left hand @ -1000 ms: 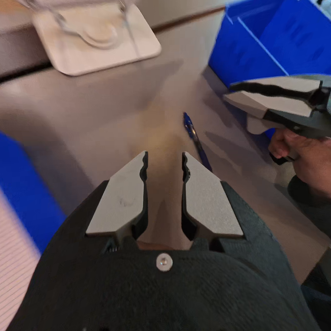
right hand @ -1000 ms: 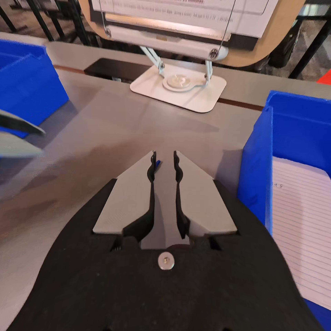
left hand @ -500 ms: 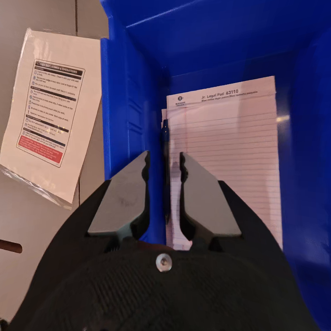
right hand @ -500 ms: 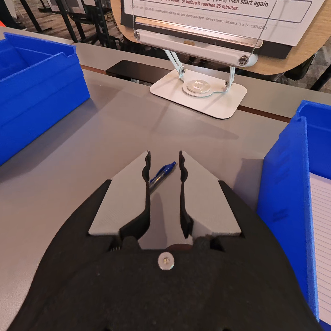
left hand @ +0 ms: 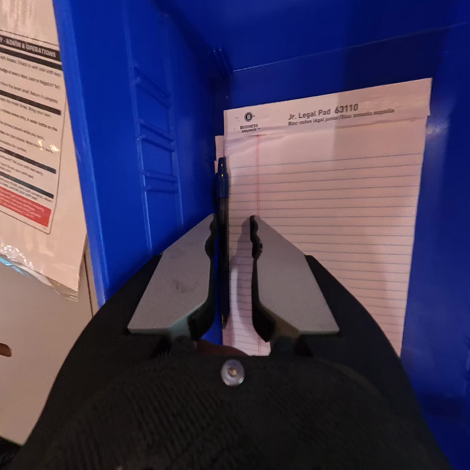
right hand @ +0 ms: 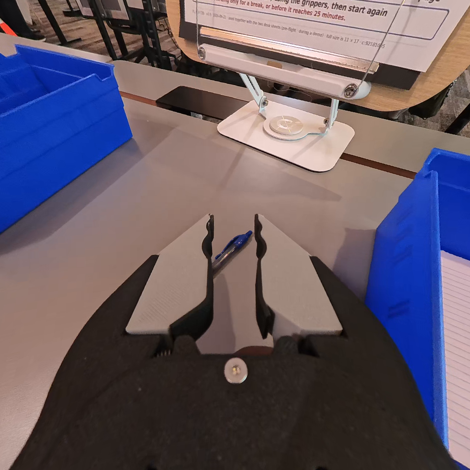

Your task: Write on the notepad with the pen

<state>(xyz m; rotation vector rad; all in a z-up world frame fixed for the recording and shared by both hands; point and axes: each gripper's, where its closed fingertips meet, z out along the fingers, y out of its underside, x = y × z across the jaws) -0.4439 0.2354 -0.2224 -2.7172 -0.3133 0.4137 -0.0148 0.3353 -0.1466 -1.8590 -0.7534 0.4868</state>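
A white lined notepad lies flat in a blue bin. A dark blue pen lies along the pad's left edge against the bin wall. My left gripper is open above the pad, and the pen runs between its fingers close to the left one, not clamped. A second blue pen lies on the grey table. My right gripper is open over it, with the pen's cap end between the fingers and its lower part hidden under the left finger. The notepad also shows at the right edge.
A laminated printed sheet lies left of the bin. In the right wrist view a blue bin stands close on the right and another blue bin on the left. A white document stand stands at the back. My right fingertips sit around 45 cm from my left ones.
My left gripper swung away from the table and the pen there to above the bin, then moved closer to the pad. My right gripper opened wider and the table pen came into view between its fingers.
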